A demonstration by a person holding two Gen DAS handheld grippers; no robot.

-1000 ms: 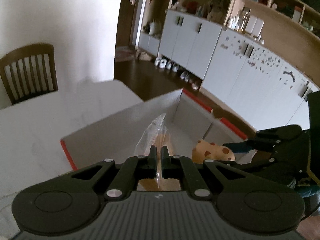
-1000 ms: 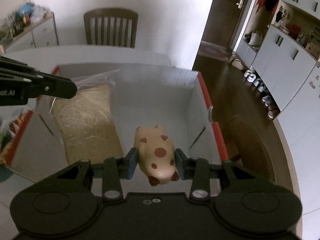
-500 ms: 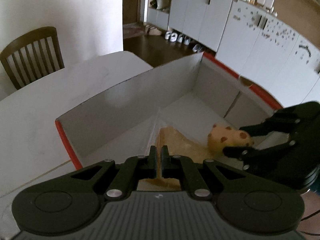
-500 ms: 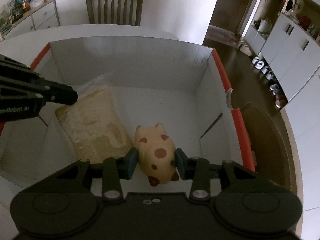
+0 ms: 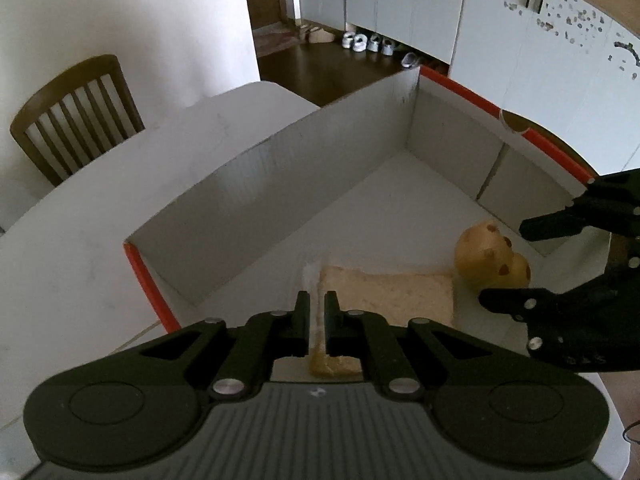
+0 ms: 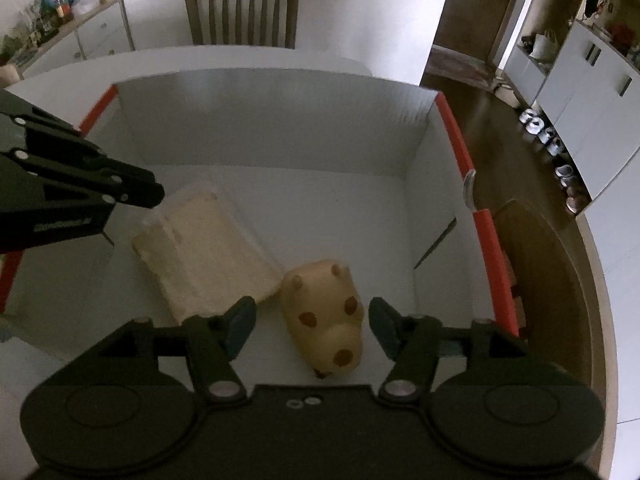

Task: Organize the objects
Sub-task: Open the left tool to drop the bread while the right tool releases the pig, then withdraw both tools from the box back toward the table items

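Note:
A white cardboard box [image 6: 272,112] with red rims stands on the table. A clear bag of pale grains [image 6: 204,248] lies on its floor. My left gripper [image 5: 317,304] is shut on the bag's clear top edge just above the box floor; it also shows in the right wrist view [image 6: 136,192]. A tan toy pig with brown spots [image 6: 324,316] lies on the box floor beside the bag. My right gripper [image 6: 312,320] is open, its fingers either side of the pig without touching it. The pig [image 5: 490,260] and the right gripper [image 5: 532,264] also show in the left wrist view.
The box [image 5: 280,176] sits on a white table [image 5: 80,216]. A wooden chair [image 6: 240,12] stands behind the table. A white sideboard [image 6: 76,36] with clutter is at back left. White cabinets [image 5: 520,40] and shoes [image 5: 368,42] line the room to the right.
Both grippers have lowered into the box. The bag has come down to lie flat on the floor. My right gripper has opened and let go of the pig, which now rests on the floor.

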